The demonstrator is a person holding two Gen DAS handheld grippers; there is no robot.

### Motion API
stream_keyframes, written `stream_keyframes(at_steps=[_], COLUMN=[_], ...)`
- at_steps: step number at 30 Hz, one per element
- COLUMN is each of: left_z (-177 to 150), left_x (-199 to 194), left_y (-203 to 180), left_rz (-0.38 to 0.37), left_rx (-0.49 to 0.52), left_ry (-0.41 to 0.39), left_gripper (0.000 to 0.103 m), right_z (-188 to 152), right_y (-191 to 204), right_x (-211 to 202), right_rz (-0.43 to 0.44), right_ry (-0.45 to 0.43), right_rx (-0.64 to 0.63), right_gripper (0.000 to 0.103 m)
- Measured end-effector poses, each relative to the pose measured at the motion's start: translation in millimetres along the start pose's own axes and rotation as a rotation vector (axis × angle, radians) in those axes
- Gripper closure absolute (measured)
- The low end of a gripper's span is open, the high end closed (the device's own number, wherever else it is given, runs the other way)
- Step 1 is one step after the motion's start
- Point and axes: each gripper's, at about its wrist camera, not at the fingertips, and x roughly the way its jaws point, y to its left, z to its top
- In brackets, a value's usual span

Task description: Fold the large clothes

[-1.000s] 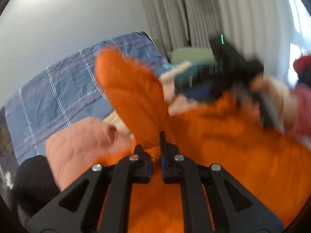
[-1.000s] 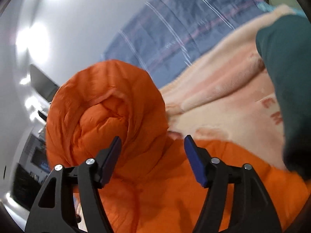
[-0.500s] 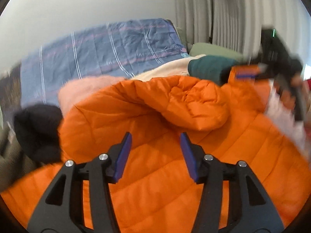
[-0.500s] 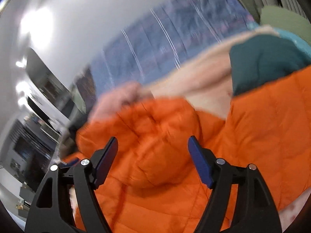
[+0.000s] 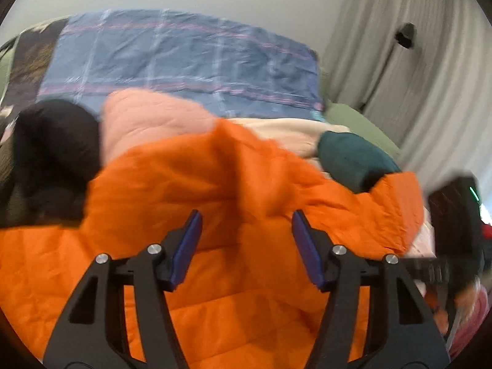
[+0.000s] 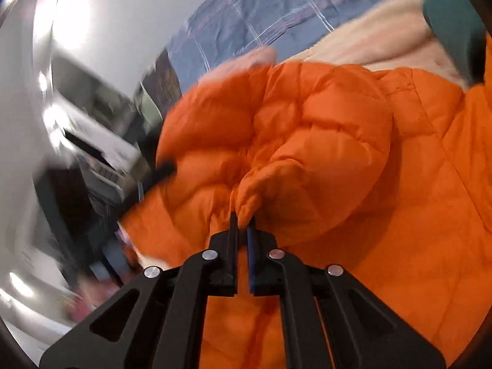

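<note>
Right fingers pinch jacket, left fingers spread above it.
My right gripper (image 6: 242, 220) is clamped on a fold of the puffy quilted orange jacket (image 6: 353, 160), which lies spread on the bed over a cream fleece blanket (image 5: 295, 132). My left gripper (image 5: 246, 236) hangs spread over the jacket, nothing between its fingers; dark green bundle (image 5: 353, 160) just beyond.

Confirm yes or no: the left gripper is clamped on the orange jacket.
No: the left gripper has its blue pads spread apart above the orange jacket, with no fabric pinched between them.
</note>
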Motion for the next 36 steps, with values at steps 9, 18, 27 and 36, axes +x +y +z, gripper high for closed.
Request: stream_keyframes(at_steps=[9, 18, 27, 36], left_z=[-55, -8, -47, -53], left_x=[36, -27, 97, 77], left_y=[-18, -59, -6, -15], left_rz=[-0.046, -0.050, 0.124, 0.163], left_rx=[0.046, 0.114, 0.048, 0.093], left_ry=[0.187, -0.145, 0.195, 0.156], left_gripper=[0.046, 0.079, 0.077, 0.073], right_z=[-19, 5, -25, -1], right_y=[-46, -14, -22, -17], right_x=[-18, -26, 38, 31], right_rz=[-0.262, -0.223, -0.171, -0.331], right_ry=[-0.014, -0.236, 0.000, -0.108], right_rx=[0.029, -0.144, -0.193, -0.225], right_gripper=[0.063, 0.069, 0.067, 0.065])
